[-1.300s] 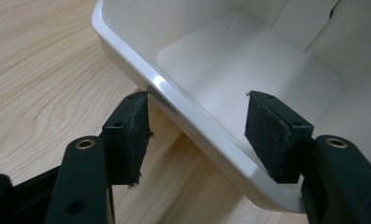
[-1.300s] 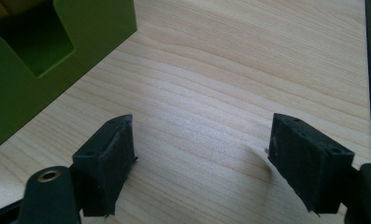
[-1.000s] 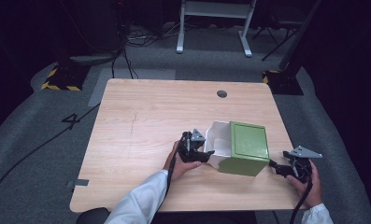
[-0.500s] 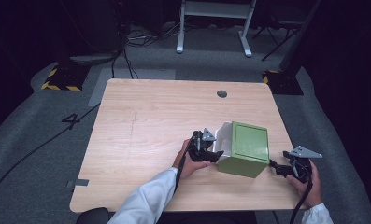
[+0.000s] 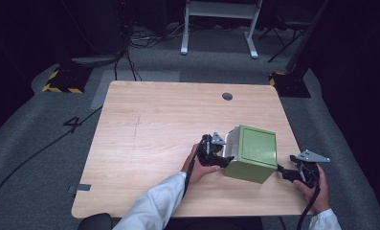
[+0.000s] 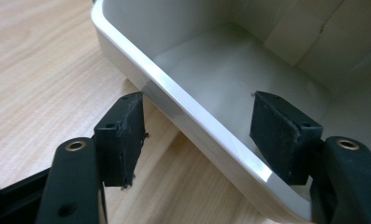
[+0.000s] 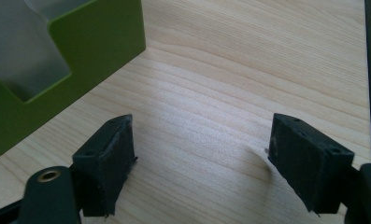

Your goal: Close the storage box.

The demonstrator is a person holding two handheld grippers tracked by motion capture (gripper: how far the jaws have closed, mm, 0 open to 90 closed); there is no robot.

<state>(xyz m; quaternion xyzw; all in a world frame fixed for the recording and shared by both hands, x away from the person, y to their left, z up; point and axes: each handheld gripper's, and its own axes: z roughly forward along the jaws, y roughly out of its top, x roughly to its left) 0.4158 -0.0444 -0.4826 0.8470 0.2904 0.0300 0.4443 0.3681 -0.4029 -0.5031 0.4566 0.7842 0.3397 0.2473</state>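
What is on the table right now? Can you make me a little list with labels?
Table: light wood, with a small round hole near the far edge
Box: green outside, white inside, lying on its side with its opening toward the left tongs
Left tongs: jaws just opening, one on each side of the box's white rim, not pressing it
Right tongs: open, over bare wood beside the box, holding nothing
Person: white sleeve at the near edge

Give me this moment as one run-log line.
left claw: straddling white rim of green box, pads off it, just opening | right claw: open, nothing between its pads, beside box | box: tipped on wooden table
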